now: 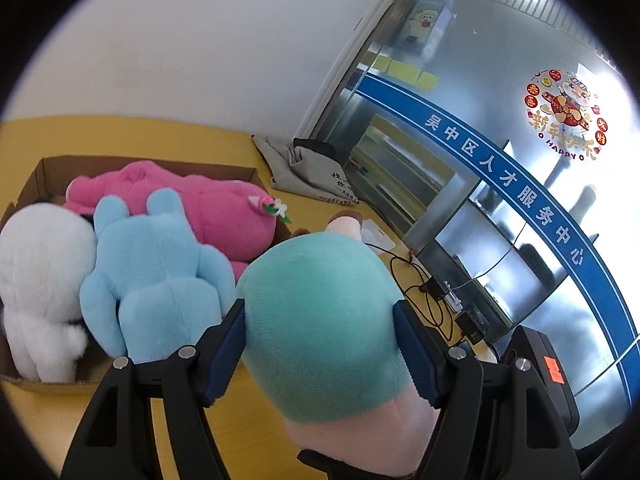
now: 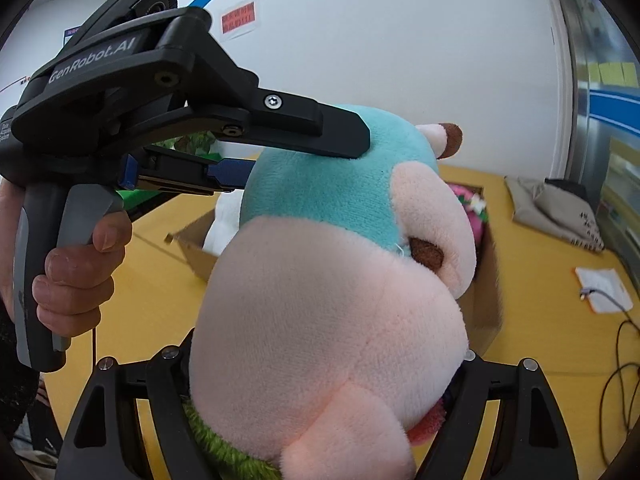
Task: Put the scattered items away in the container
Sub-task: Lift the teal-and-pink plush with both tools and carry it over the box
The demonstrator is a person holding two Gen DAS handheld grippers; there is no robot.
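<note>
A teal and pink plush toy [image 1: 320, 320] fills the lower middle of the left wrist view; my left gripper [image 1: 320, 344] is shut on its teal head, blue pads pressed into both sides. In the right wrist view the same plush [image 2: 320, 300] is held between my right gripper's fingers [image 2: 320, 380], shut on its pink body. The left gripper [image 2: 296, 148] shows there clamping the teal head from the left. The cardboard box [image 1: 44, 172] at left holds a pink plush [image 1: 192, 200], a blue plush [image 1: 156, 268] and a white plush [image 1: 40, 280].
A yellow table [image 1: 160, 136] carries the box. A grey cloth bag [image 1: 312, 172] lies at the back by the glass wall [image 1: 500, 200]. Black cables and a power strip [image 1: 436, 288] lie to the right. A white packet [image 2: 604, 288] lies right of the box [image 2: 486, 300].
</note>
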